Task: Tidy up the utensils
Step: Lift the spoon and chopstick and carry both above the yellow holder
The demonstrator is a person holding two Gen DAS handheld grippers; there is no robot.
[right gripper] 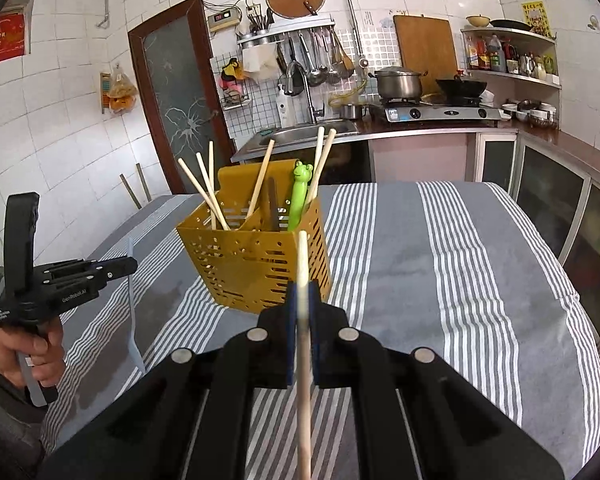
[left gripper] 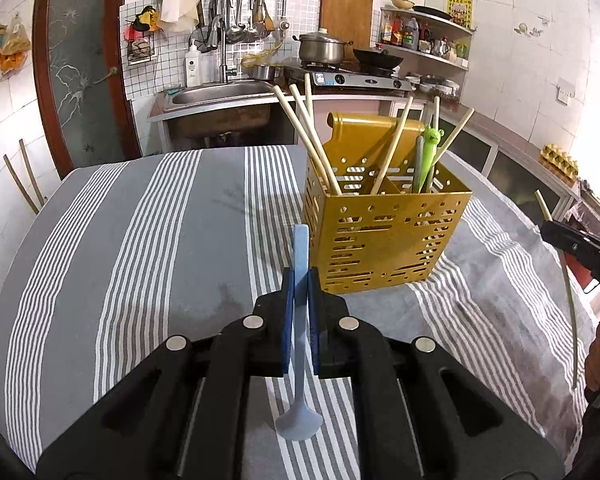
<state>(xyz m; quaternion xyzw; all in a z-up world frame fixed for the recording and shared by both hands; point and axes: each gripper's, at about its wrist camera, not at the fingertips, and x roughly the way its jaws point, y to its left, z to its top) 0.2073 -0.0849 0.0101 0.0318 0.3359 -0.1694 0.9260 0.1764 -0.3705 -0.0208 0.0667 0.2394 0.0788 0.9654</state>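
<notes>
A yellow perforated utensil holder [left gripper: 384, 236] [right gripper: 252, 268] stands on the striped tablecloth, with several wooden chopsticks [left gripper: 304, 136] and a green frog-headed utensil [left gripper: 430, 152] [right gripper: 300, 196] in it. My left gripper [left gripper: 300, 276] is shut on a light blue spoon [left gripper: 300, 248], handle up and bowl hanging below, just left of the holder's near corner. My right gripper [right gripper: 303, 288] is shut on a single wooden chopstick [right gripper: 303, 264], its tip in front of the holder's near wall. The left gripper [right gripper: 130, 266] and its blue spoon [right gripper: 132, 304] also show at the left of the right wrist view.
The table [left gripper: 140, 240] carries a grey and white striped cloth. Behind it are a steel sink [left gripper: 220, 94], a gas stove [left gripper: 360, 78] with a pot and a wok, shelves of bottles [right gripper: 508, 56] and a glass door [right gripper: 180, 92]. A person's hand [right gripper: 40, 356] holds the left gripper.
</notes>
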